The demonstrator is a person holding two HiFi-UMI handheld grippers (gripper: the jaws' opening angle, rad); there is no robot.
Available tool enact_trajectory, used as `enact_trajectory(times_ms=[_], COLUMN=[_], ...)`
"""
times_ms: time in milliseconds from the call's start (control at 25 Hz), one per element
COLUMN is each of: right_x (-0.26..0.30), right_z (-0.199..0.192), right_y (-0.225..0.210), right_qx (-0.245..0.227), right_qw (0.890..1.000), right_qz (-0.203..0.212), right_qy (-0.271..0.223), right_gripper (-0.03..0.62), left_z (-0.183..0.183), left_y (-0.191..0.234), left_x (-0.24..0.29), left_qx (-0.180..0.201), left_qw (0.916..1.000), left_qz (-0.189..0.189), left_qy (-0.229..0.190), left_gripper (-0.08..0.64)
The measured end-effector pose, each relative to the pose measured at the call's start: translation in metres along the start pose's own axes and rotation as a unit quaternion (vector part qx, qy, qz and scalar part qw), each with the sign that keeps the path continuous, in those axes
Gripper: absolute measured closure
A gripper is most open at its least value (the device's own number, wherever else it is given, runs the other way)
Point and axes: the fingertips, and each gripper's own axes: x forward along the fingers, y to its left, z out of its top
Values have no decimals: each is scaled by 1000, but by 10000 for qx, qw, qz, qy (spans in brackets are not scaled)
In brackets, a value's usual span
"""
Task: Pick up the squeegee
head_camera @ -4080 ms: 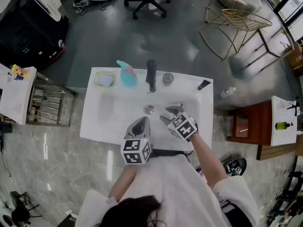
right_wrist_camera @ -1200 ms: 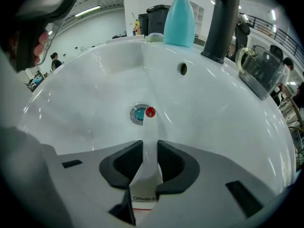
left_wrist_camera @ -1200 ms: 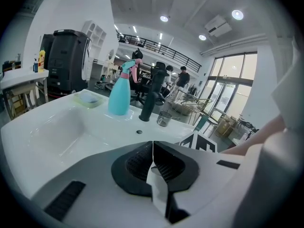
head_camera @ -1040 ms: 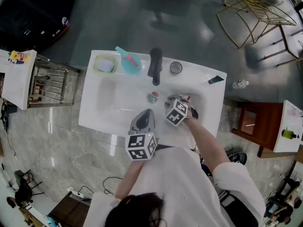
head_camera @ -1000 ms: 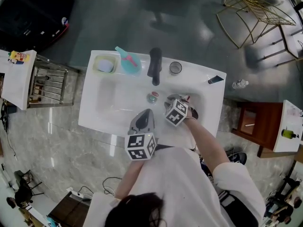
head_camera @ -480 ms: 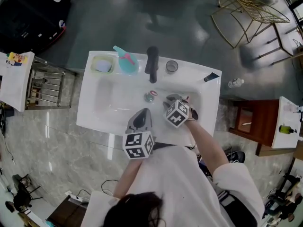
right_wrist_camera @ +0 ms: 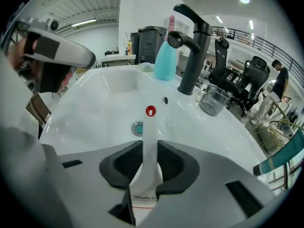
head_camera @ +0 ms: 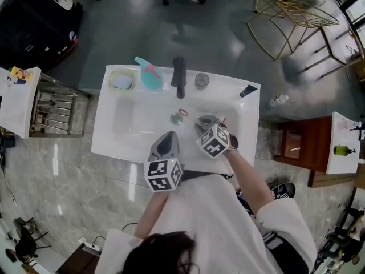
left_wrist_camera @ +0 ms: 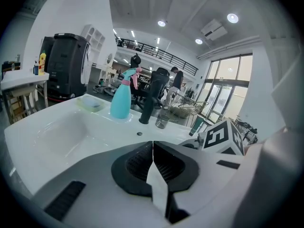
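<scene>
My right tongs point(head_camera: 206, 123) are clamped on the squeegee point(right_wrist_camera: 146, 127). Its white handle runs up between the two dark pads, which press on it from either side, and there is small print on the part nearest the camera. The handle's far end carries a red ring point(right_wrist_camera: 150, 110); it points toward the faucet point(right_wrist_camera: 192, 56) and stops short of it, over the white sink point(head_camera: 128, 121). The drain point(right_wrist_camera: 137, 128) lies on my side of the faucet, and the ring shows just past it, faucet-ward. Whether the squeegee touches the sink floor I cannot tell.

My left tongs point(left_wrist_camera: 153, 145) are closed with nothing in them, the pad tips meeting. They sit on my side of the faucet, over the sink's near rim. They are left of the right tongs and apart from them, and they point toward the faucet.

Just left of the faucet stands a teal spray bottle point(head_camera: 150, 75) with a pink trigger, and left of that a dish point(head_camera: 121, 81). Just right of the faucet is a glass point(head_camera: 201, 80). Farther right, near the corner, lies a dark tube point(head_camera: 246, 90). All four are in a row with the faucet along the far rim.
</scene>
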Motion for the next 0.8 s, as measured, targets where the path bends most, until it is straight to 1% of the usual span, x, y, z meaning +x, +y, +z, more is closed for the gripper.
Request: enact_trajectory(times_ms=[80,200,360,800], right_x=[-6,-15,-31,-68], right_z=[2,4,9,26], right_y=[1,1,0,4], right_qx=[3,-7,70,308], right_qw=[10000,9998,9989,9934], right_qz=[-56,-146,-302,-723], right_qy=[-59,-139,-341,-840], right_gripper=[486,486,486,486], left_z=[-3,-7,-8,0], left_y=[-3,-1,4,-14], left_x=[-3,-8,-14,-19], left_qx=[58,14,84,323], left_qw=[10000,10000,10000,9991], left_qz=[-45,-14,12,-216], left_qy=[14,14,7,-149], left_gripper=[534,534,534,534])
